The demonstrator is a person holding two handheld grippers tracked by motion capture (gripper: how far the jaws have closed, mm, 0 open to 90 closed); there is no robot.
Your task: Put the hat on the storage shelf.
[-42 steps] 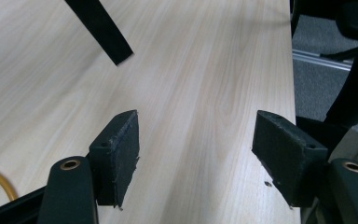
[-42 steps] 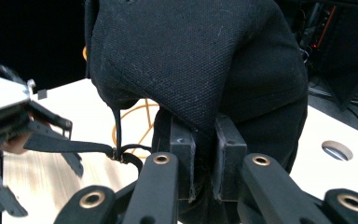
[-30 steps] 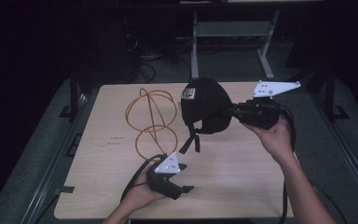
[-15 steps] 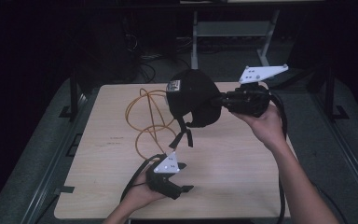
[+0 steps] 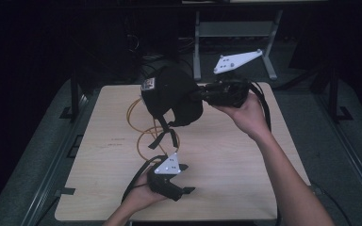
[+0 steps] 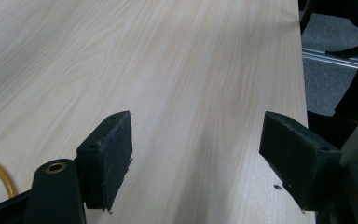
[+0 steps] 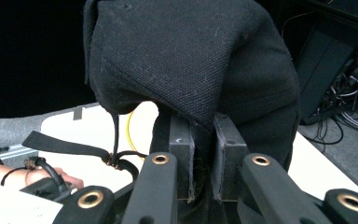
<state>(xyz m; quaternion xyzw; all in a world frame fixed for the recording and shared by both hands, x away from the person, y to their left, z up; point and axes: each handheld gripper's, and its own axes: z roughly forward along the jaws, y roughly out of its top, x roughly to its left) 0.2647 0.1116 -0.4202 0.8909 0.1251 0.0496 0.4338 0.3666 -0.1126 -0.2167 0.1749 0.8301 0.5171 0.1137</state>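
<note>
A black fabric cap [image 5: 172, 96] hangs in the air over the far part of the table, its strap [image 5: 165, 134] dangling down. My right gripper [image 5: 199, 94] is shut on the cap's edge. In the right gripper view the cap [image 7: 191, 60] bulges above the jaws, which pinch its cloth between them at the right gripper [image 7: 204, 154]. My left gripper [image 5: 185, 179] rests low near the table's front edge. In the left gripper view its pads [image 6: 109, 158] stand wide apart over bare wood, so the left gripper [image 6: 198, 161] is open and empty.
A yellow cable [image 5: 143, 136] lies looped on the light wooden table [image 5: 226, 160] below the cap. A metal stand [image 5: 231, 33] and dark cables sit beyond the far edge. Rails [image 5: 59, 155] run along the table's left side.
My right gripper has carried the cap to the left and higher above the table, turning it. The left gripper has stayed in place near the front edge.
</note>
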